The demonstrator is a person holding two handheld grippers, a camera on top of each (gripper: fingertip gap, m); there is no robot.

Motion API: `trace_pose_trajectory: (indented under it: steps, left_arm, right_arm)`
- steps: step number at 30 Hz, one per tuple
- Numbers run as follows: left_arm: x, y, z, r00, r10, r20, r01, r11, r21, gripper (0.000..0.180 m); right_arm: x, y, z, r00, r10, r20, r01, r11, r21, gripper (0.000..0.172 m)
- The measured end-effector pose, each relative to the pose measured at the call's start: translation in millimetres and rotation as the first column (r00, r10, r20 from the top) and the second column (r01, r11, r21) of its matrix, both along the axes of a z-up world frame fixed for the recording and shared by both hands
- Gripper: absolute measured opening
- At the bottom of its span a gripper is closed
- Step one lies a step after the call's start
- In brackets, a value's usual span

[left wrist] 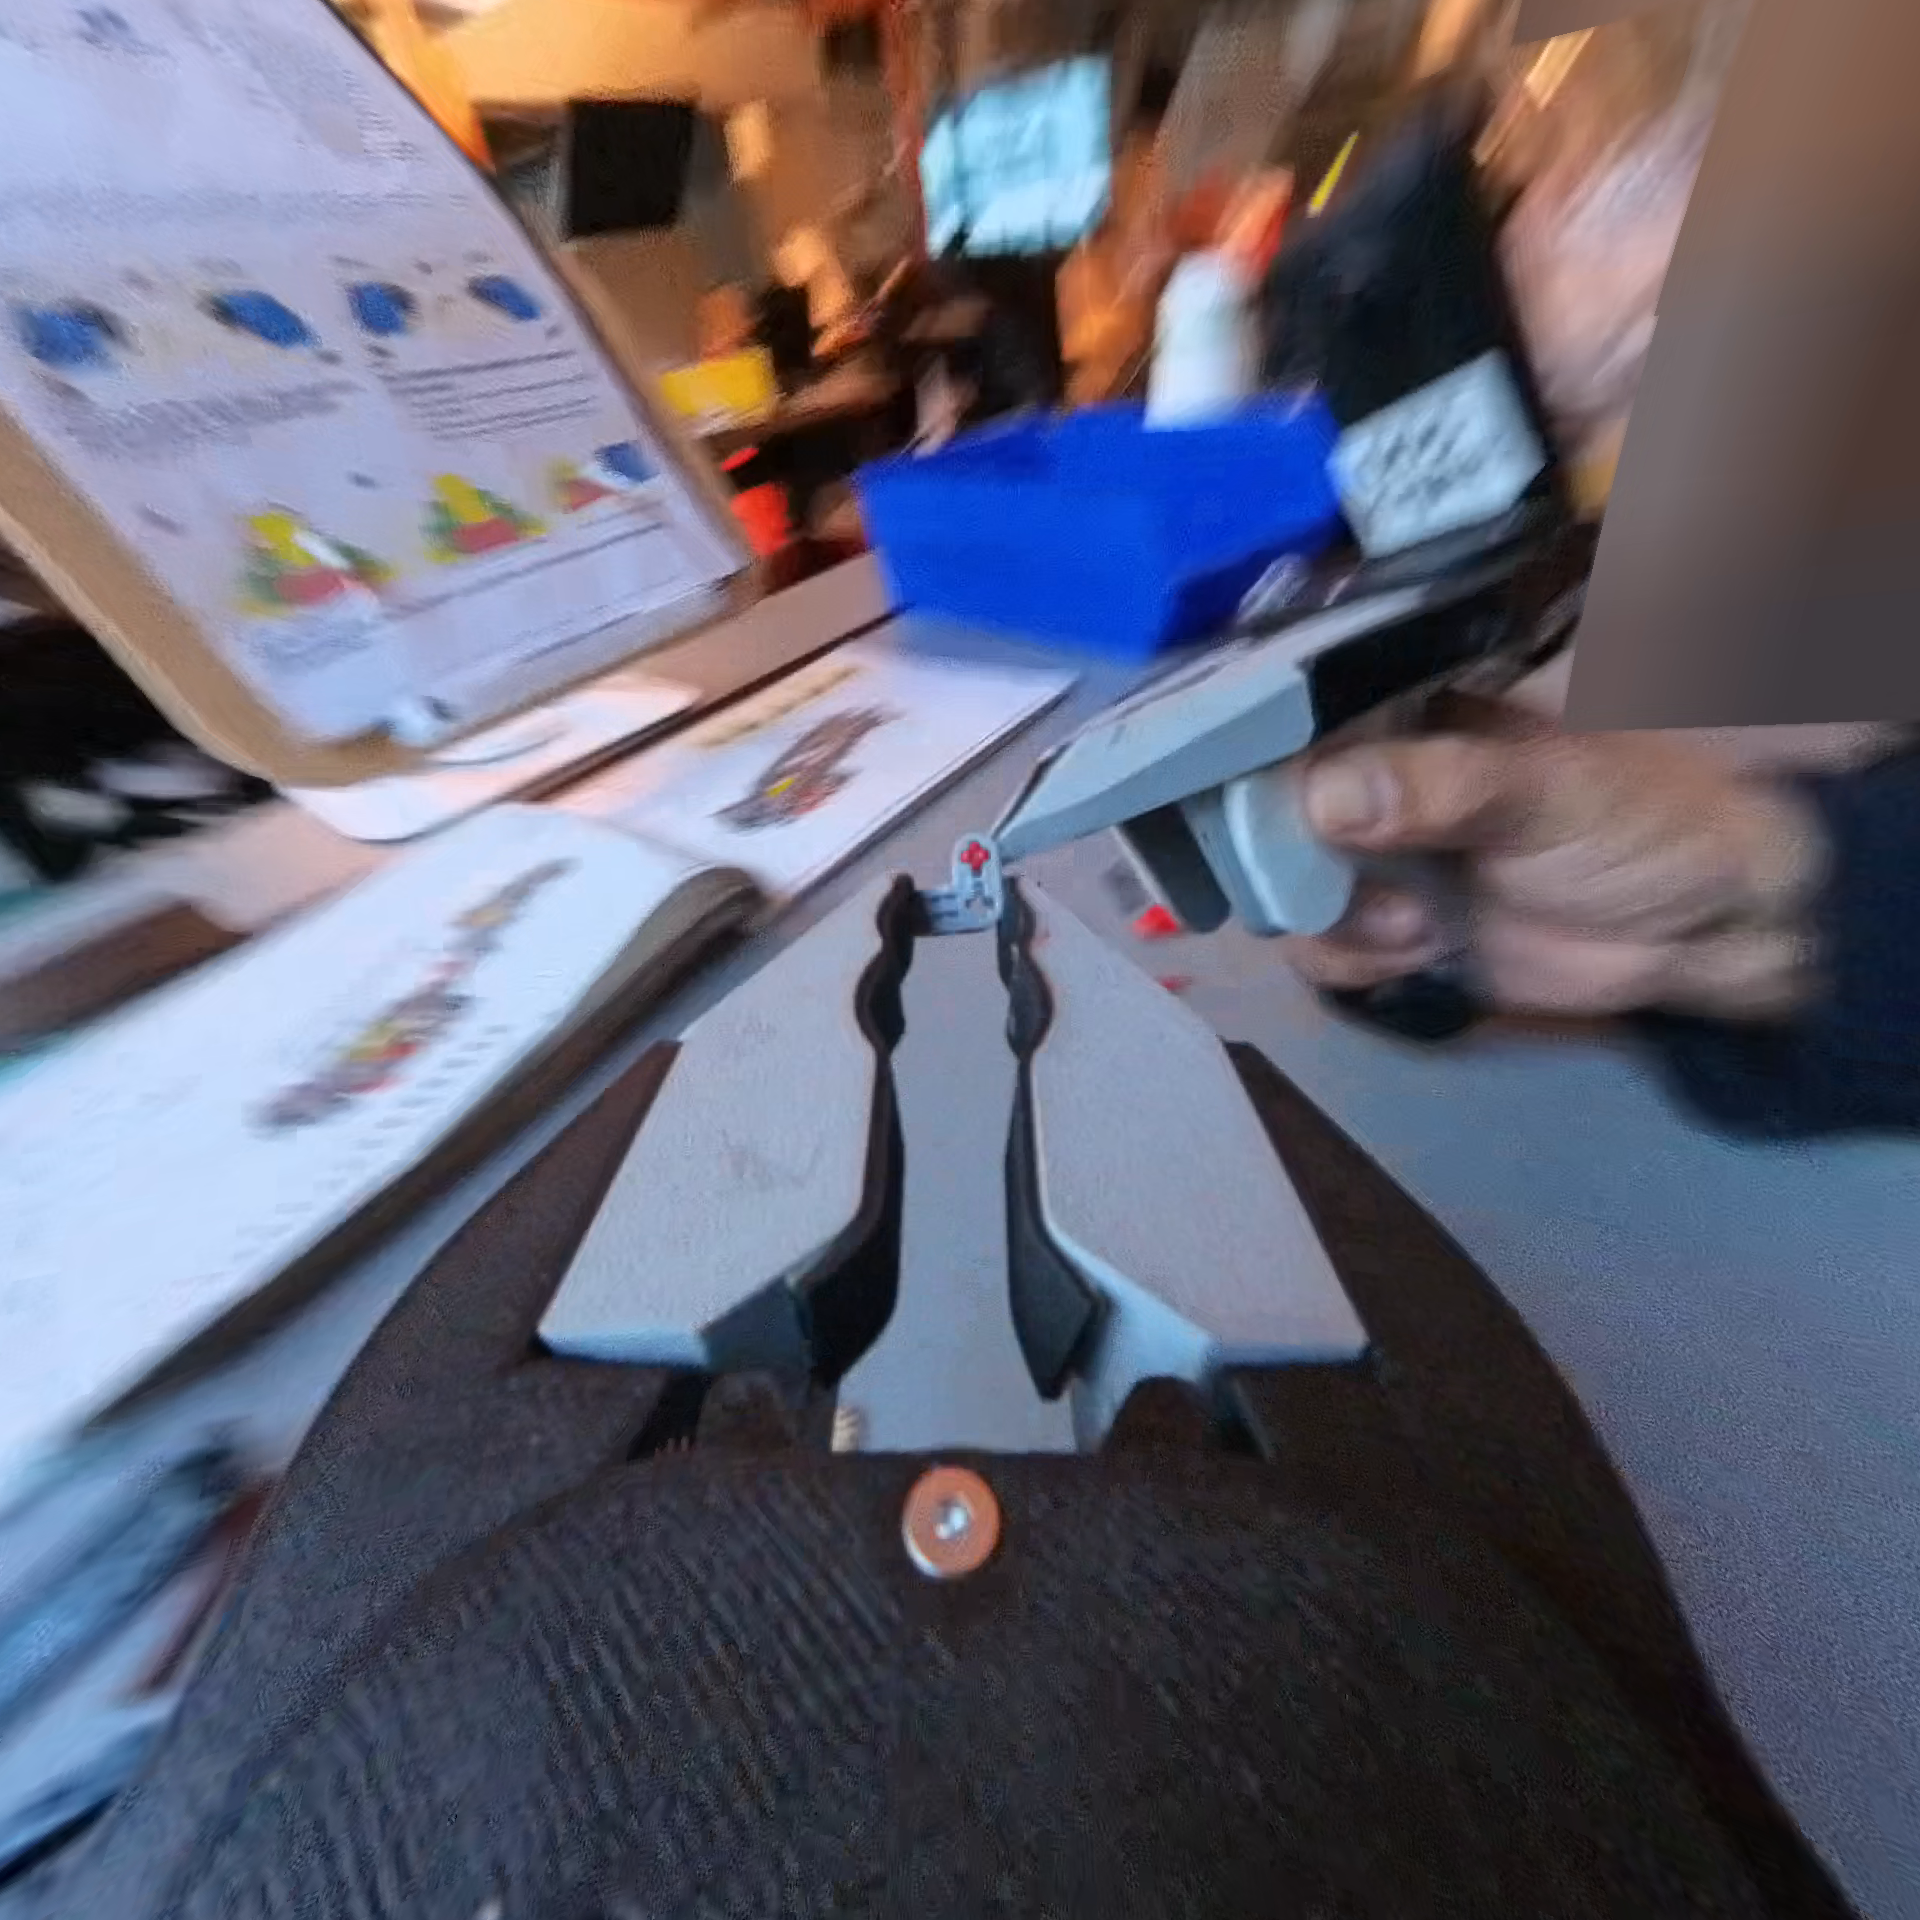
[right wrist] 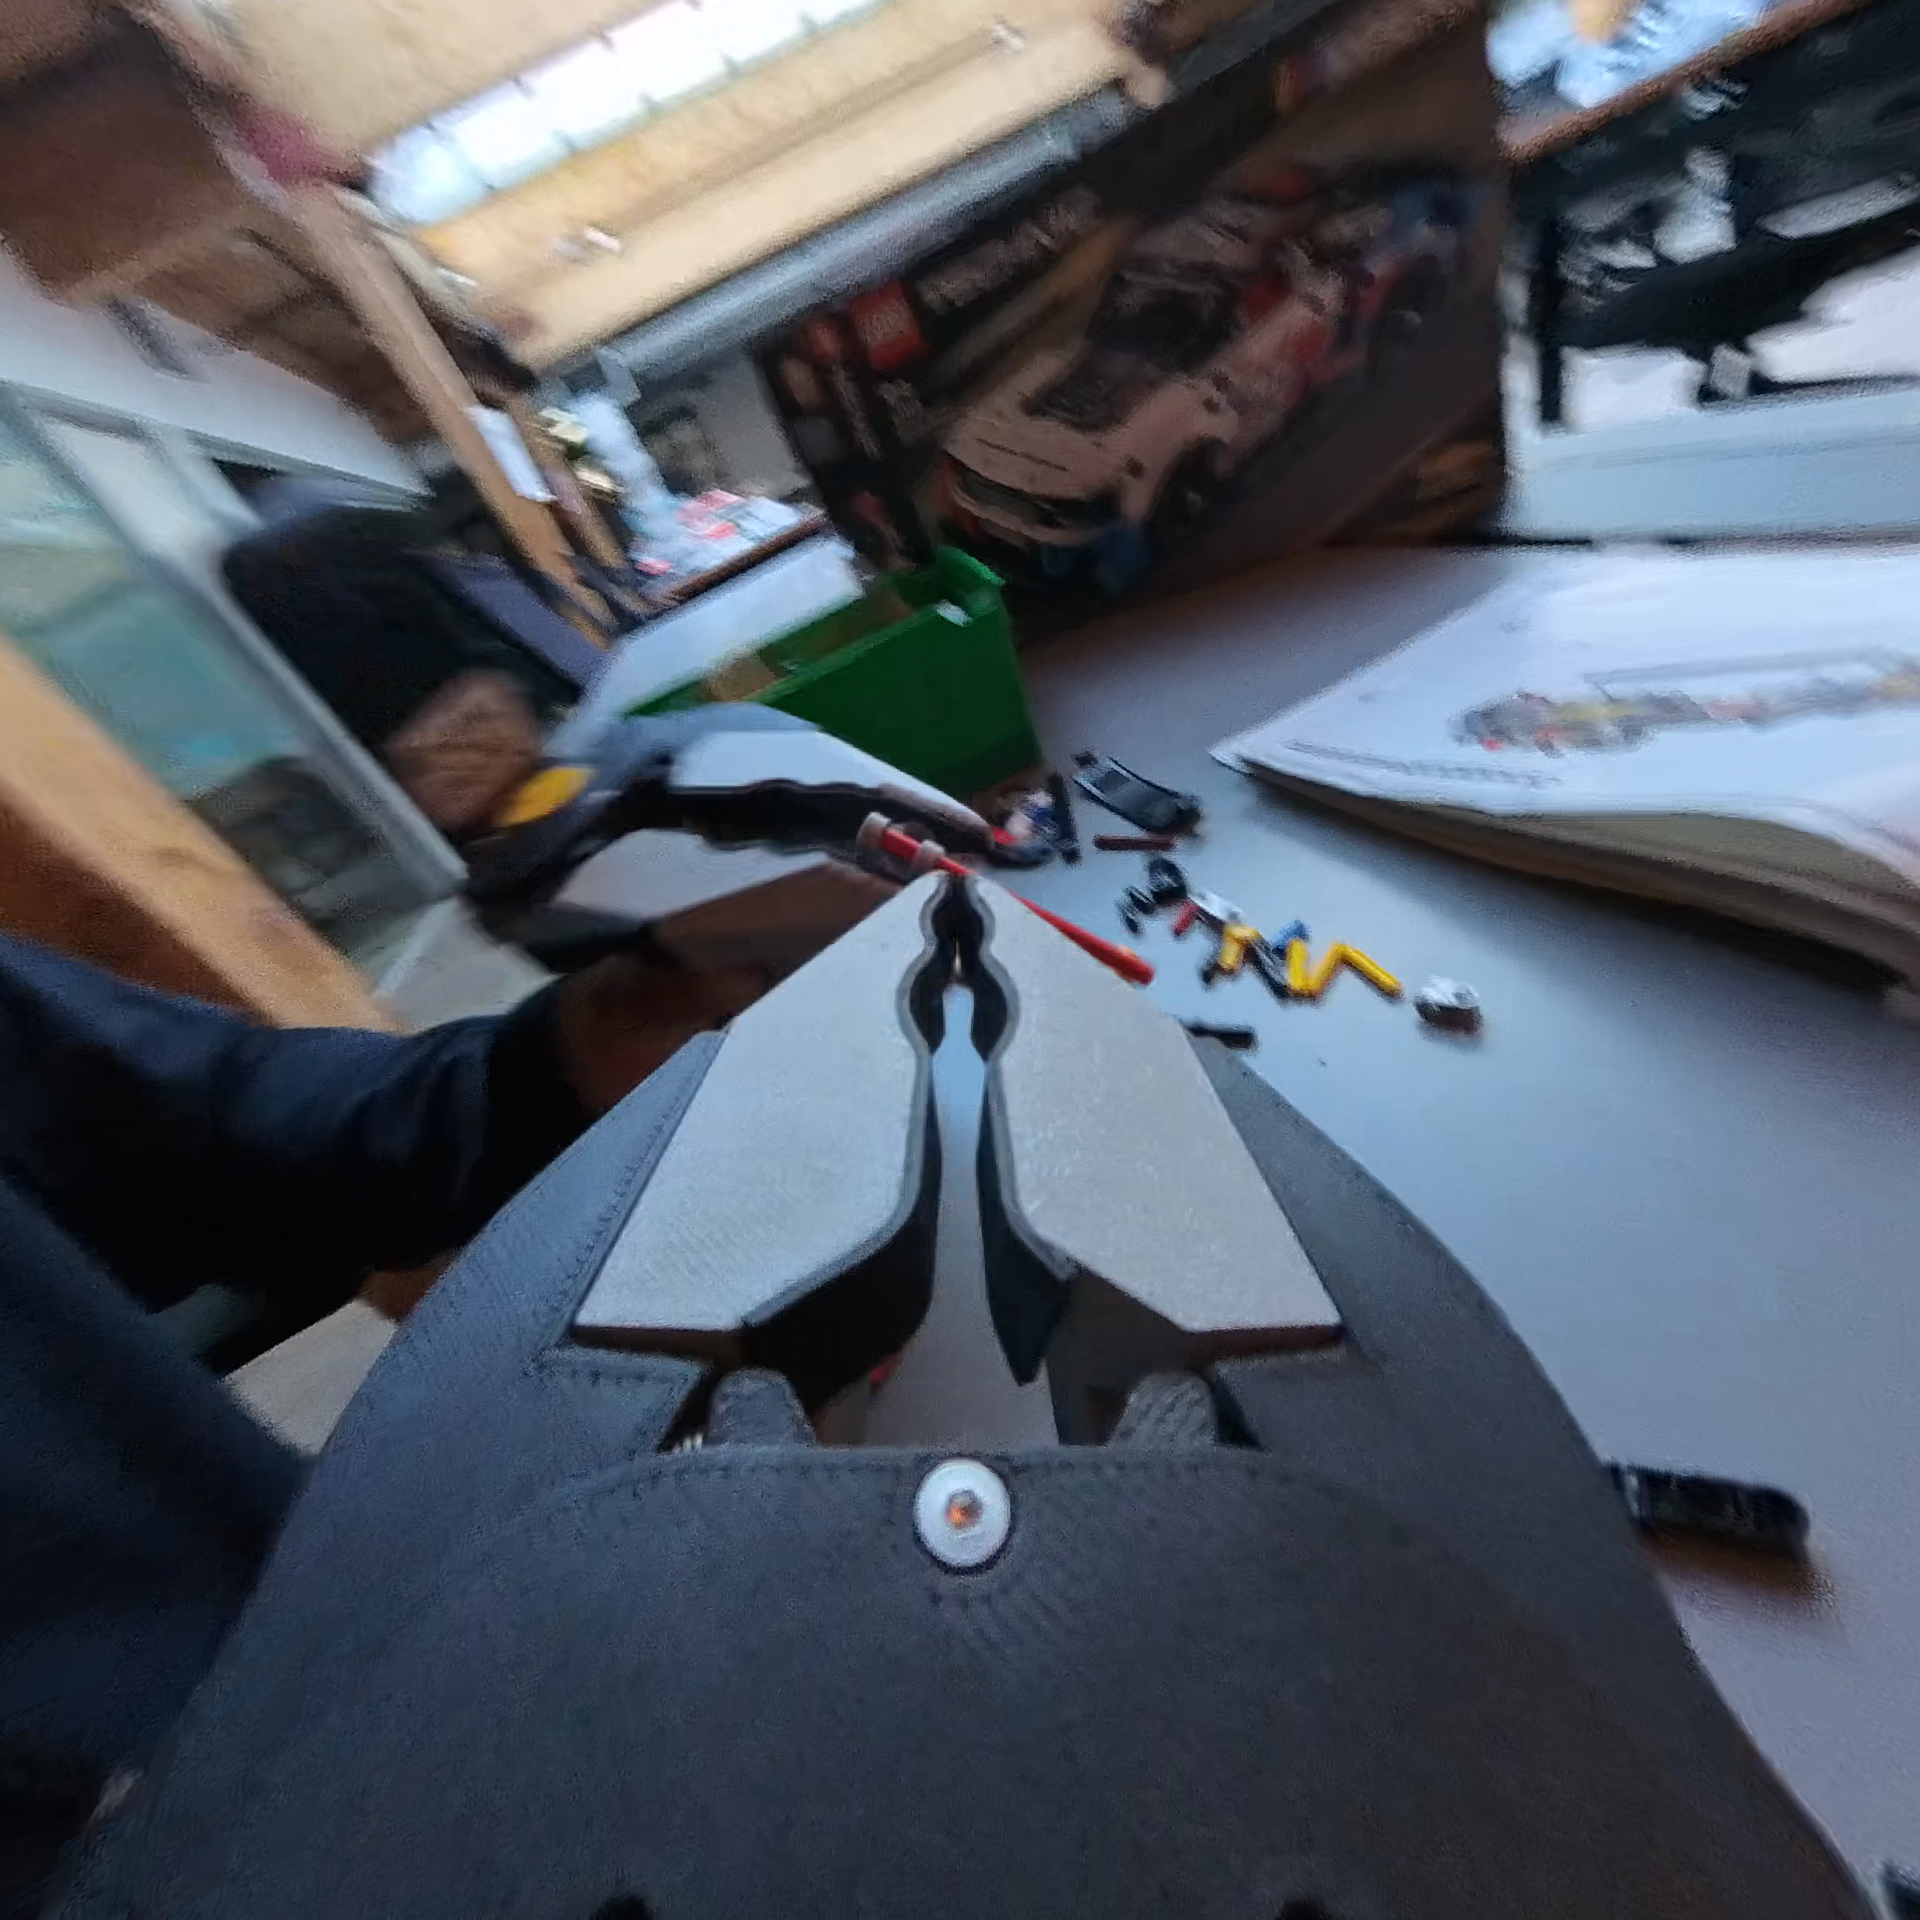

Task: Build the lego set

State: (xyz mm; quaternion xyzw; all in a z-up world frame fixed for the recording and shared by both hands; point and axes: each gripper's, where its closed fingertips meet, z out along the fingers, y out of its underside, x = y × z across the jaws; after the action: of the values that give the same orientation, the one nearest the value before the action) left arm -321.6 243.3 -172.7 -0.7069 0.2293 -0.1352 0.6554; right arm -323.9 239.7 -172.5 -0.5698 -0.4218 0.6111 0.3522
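Note:
My left gripper (left wrist: 961, 909) is shut on a small grey L-shaped lego piece (left wrist: 971, 906) and holds it above the grey table (left wrist: 1558, 1247). A red axle (left wrist: 974, 854) sits in the piece's upper hole, seen end-on. My right gripper (left wrist: 1003, 831) comes in from the right, and its tip meets that axle. In the right wrist view, my right gripper (right wrist: 953, 888) is shut at its tips on the long red axle (right wrist: 1081, 940). The axle runs up-left into the grey piece (right wrist: 883, 836), which the left gripper (right wrist: 935, 821) holds.
An open instruction book (left wrist: 312, 1039) lies to the left, and it also shows in the right wrist view (right wrist: 1610, 748). A blue bin (left wrist: 1091, 520) and a green bin (right wrist: 914, 686) stand farther back. Loose yellow, black and red pieces (right wrist: 1299, 961) lie on the table. A black piece (right wrist: 1714, 1507) lies near the right.

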Motion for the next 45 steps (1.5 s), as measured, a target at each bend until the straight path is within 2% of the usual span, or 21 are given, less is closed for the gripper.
trace_pose_trajectory:
  steps: [2,3,4,5,7,9,11,13,15,17,21,24,29,31,33,35,37,39,40,42,45]
  left_arm:
    - [-8.8,-1.5,1.2,0.957,-0.099,0.272,0.125,0.989,-0.081,0.014]
    - [-10.9,-2.5,3.0,0.923,-0.136,0.359,0.18,0.98,-0.091,0.014]
    - [-10.7,-4.4,5.8,0.895,-0.172,0.413,0.225,0.971,-0.084,0.014]
    - [-11.1,-3.3,3.1,0.894,-0.167,0.416,0.229,0.968,-0.104,0.014]
    - [-1.6,-4.8,-1.5,0.901,-0.197,0.387,0.261,0.958,-0.121,0.014]
    - [16.2,-11.4,-2.0,0.864,-0.278,0.42,0.36,0.924,-0.128,0.014]
    - [27.9,-14.4,-7.2,0.827,-0.313,0.467,0.428,0.888,-0.165,0.014]
    - [33.0,-16.0,-8.3,0.806,-0.33,0.491,0.461,0.87,-0.172,0.014]
    - [30.6,-14.9,-7.5,0.819,-0.324,0.474,0.442,0.882,-0.161,0.015]
    - [30.2,-14.8,-9.3,0.829,-0.321,0.459,0.435,0.884,-0.168,0.014]
    - [37.9,-16.4,-16.2,0.862,-0.334,0.382,0.43,0.881,-0.198,0.014]
    - [34.9,-12.9,-21.6,0.896,-0.303,0.325,0.383,0.897,-0.219,0.014]
    - [28.3,-10.8,-22.4,0.904,-0.292,0.314,0.371,0.9,-0.23,0.015]
    - [22.0,-4.5,-30.9,0.93,-0.248,0.271,0.321,0.906,-0.276,0.014]
    - [17.4,-0.4,-39.6,0.957,-0.206,0.203,0.262,0.915,-0.308,0.014]
    - [19.6,-3.1,-45.5,0.963,-0.23,0.138,0.263,0.909,-0.324,0.014]
    - [18.2,-5.8,-52.4,0.968,-0.239,0.07,0.249,0.904,-0.348,0.014]
    - [7.2,-5.3,-60.9,0.975,-0.223,-0.01,0.202,0.901,-0.383,0.015]
    - [-2.4,-2.5,-61.6,0.982,-0.187,-0.036,0.16,0.912,-0.378,0.015]
    - [-16.4,1.5,-57.5,0.99,-0.136,-0.034,0.116,0.93,-0.349,0.015]
    - [-22.4,3.4,-57.3,0.993,-0.119,0.002,0.112,0.93,-0.351,0.015]
  right_arm:
    - [16.4,-0.9,15.4,0.995,0.088,-0.054,-0.087,0.996,0.016,0.0]
    - [21.1,5.9,13.3,0.997,0.068,-0.021,-0.067,0.996,0.051,0.006]
    - [23.5,15.3,7.4,0.999,0.015,0.034,-0.019,0.994,0.109,0.031]
    - [26.3,20.0,1.9,0.997,-0.021,0.079,0.006,0.983,0.181,0.042]
    - [32.3,24.4,-5.7,0.988,-0.082,0.13,0.038,0.95,0.309,0.046]
    - [34.4,20.7,-6.5,0.986,-0.106,0.126,0.043,0.905,0.423,0.052]
    - [31.6,8.4,-8.2,0.986,-0.07,0.151,-0.013,0.871,0.492,0.057]
    - [27.8,-3.1,-19.1,0.97,-0.03,0.243,-0.106,0.842,0.528,0.05]
    - [26.7,-11.6,-34.4,0.935,-0.01,0.354,-0.193,0.825,0.531,0.037]
    - [25.4,-16.4,-39.5,0.92,-0.018,0.391,-0.219,0.805,0.552,0.018]
    - [21.8,-22.4,-35.6,0.911,0.016,0.412,-0.262,0.794,0.548,0.022]
    - [21.4,-11.4,-40.6,0.891,-0.035,0.453,-0.283,0.738,0.613,0.0]
    - [13.3,-10.4,-47.1,0.867,-0.075,0.493,-0.319,0.677,0.664,0.0]
    - [8.2,-5.4,-54.5,0.863,-0.08,0.5,-0.311,0.694,0.649,0.0]
    - [3.5,-2.8,-64.0,0.864,-0.04,0.502,-0.308,0.747,0.589,0.0]
    - [5.1,-6.5,-71.5,0.85,0.027,0.526,-0.33,0.806,0.492,0.0]
    - [12.9,-6.8,-77.5,0.83,0.042,0.556,-0.344,0.823,0.452,0.003]
    - [23.5,0.7,-84.1,0.815,-0.012,0.58,-0.319,0.825,0.466,0.023]
    - [28.9,-1.5,-86.2,0.81,-0.009,0.586,-0.315,0.836,0.449,0.025]
    - [36.6,-21.3,-87.8,0.814,0.074,0.576,-0.334,0.872,0.359,0.018]
    - [40.0,-47.7,-93.2,0.811,0.136,0.57,-0.352,0.891,0.287,0.019]
